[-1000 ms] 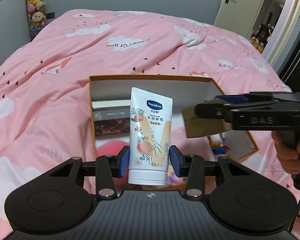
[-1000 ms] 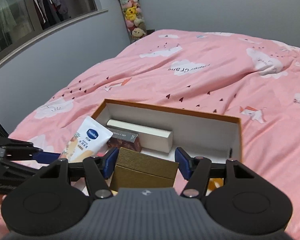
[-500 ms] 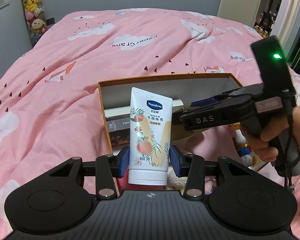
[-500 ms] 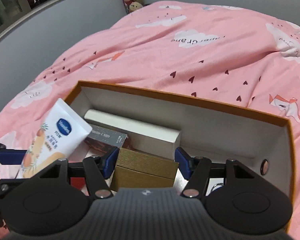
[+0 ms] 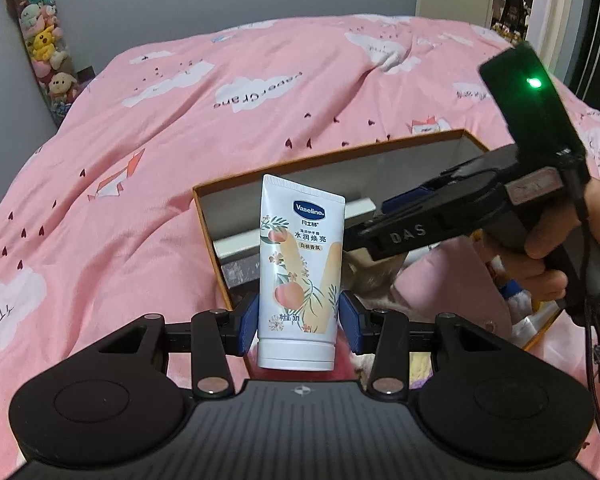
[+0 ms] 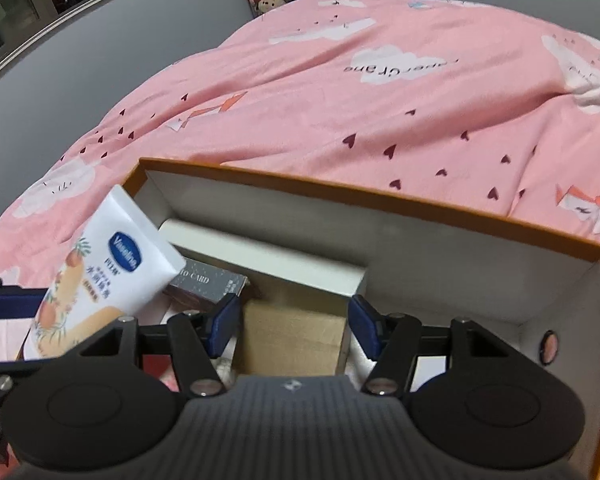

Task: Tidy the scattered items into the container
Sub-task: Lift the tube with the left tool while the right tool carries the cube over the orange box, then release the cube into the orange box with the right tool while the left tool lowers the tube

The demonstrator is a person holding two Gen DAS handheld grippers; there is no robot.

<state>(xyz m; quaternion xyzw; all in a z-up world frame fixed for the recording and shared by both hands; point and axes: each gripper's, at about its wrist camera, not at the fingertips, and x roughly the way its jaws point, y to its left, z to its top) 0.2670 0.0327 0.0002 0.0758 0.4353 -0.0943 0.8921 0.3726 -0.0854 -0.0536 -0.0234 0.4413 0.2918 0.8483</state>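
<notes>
My left gripper [image 5: 300,320] is shut on a white Vaseline hand-cream tube [image 5: 302,264], cap end toward the camera, held just above the near left corner of the orange-rimmed cardboard box [image 5: 236,178]. In the right wrist view the same tube [image 6: 112,264] leans over the box's left end. My right gripper [image 6: 295,320] is shut on a small brown box [image 6: 292,336], low inside the container [image 6: 380,196]. A long white box [image 6: 268,256] and a dark card box [image 6: 208,284] lie along the container's far wall.
The container sits on a bed with a pink cloud-print duvet [image 5: 180,120]. A person's hand [image 5: 548,256] holds the right gripper's handle. Soft pink and plush items [image 5: 440,280] lie in the container's near part. A column of plush toys [image 5: 44,52] stands by the grey wall.
The right gripper has come down and forward into the container with the brown box. The left view has rolled and shifted slightly; the tube stays gripped.
</notes>
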